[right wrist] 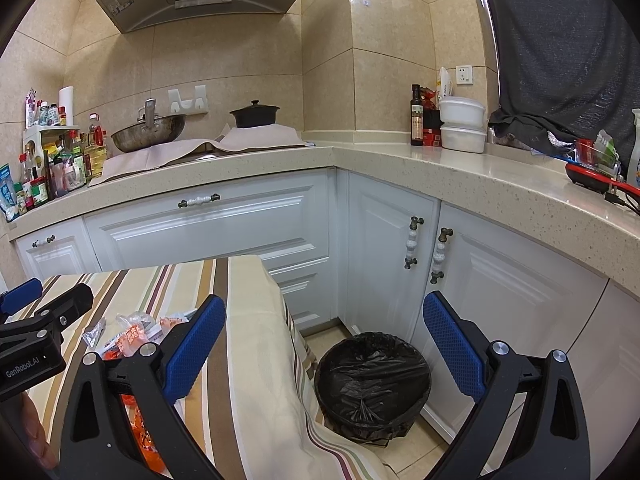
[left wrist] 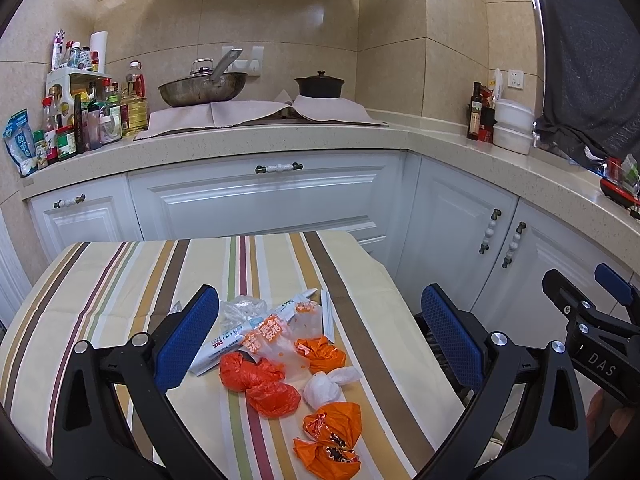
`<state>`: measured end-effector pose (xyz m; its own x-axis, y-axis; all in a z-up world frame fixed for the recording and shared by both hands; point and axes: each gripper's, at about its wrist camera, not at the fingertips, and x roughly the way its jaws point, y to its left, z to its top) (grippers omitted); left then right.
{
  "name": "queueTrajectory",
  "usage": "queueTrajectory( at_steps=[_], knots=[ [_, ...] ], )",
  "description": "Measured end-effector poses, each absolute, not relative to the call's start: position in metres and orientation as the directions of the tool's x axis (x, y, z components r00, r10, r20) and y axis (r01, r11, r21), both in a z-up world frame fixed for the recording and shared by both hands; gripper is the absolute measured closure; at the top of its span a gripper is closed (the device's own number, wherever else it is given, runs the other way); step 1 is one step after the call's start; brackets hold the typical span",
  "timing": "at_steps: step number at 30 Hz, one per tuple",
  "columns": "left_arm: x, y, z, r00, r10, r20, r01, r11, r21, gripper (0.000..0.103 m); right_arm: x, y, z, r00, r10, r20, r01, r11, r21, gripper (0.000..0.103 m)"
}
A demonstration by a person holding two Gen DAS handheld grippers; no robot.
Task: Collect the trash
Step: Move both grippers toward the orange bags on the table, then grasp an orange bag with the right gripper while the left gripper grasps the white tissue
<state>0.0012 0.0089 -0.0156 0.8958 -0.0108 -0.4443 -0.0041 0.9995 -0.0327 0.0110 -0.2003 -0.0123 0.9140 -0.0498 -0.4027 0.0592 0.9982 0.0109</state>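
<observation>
Beside the black-lined round bin (right wrist: 372,384), both grippers (left wrist: 320,340) (right wrist: 324,344) hang spread, empty; crumpled orange bags (left wrist: 260,376) could slip off the striped tablecloth (left wrist: 120,280).

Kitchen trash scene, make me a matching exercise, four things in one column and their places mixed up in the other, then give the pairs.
Things:
1. white knotted bag
2. trash bin
3. black lidded pot
4. dark oil bottle

Places:
A. on the stove, right of the wok
B. on the floor beside the table
C. on the striped tablecloth among orange bags
D. on the counter next to stacked white containers

Pairs: 1-C, 2-B, 3-A, 4-D
</observation>
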Motion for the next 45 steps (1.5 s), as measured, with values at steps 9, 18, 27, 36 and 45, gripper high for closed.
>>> queueTrajectory(
  at_steps=[9, 18, 27, 36, 45],
  knots=[
    [0.0, 0.041, -0.039, 0.861, 0.043, -0.507, -0.065, 0.998, -0.025, 0.004, 0.02, -0.176, -0.03, 0.897, -0.001, -0.442, 0.008, 1.0, 0.013, 0.007],
    [-0.018, 0.095, -0.074, 0.81, 0.144, -0.569, -0.163, 0.986, 0.017, 0.004, 0.011, -0.108, -0.08, 0.835, 0.161, -0.525, -0.187, 0.982, 0.004, 0.007],
    [-0.045, 0.134, -0.103, 0.764, 0.199, -0.614, -0.24, 0.971, 0.015, 0.004, 0.002, -0.058, -0.124, 0.728, 0.291, -0.621, -0.351, 0.936, 0.027, 0.007],
    [-0.044, 0.131, -0.112, 0.751, 0.154, -0.643, -0.22, 0.975, -0.024, 0.017, 0.008, -0.048, -0.151, 0.668, 0.31, -0.676, -0.392, 0.919, 0.035, 0.055],
    [-0.034, 0.091, -0.114, 0.746, 0.044, -0.665, -0.099, 0.994, -0.045, 0.031, -0.001, -0.072, -0.136, 0.707, 0.311, -0.635, -0.368, 0.929, 0.045, 0.066]
  ],
)
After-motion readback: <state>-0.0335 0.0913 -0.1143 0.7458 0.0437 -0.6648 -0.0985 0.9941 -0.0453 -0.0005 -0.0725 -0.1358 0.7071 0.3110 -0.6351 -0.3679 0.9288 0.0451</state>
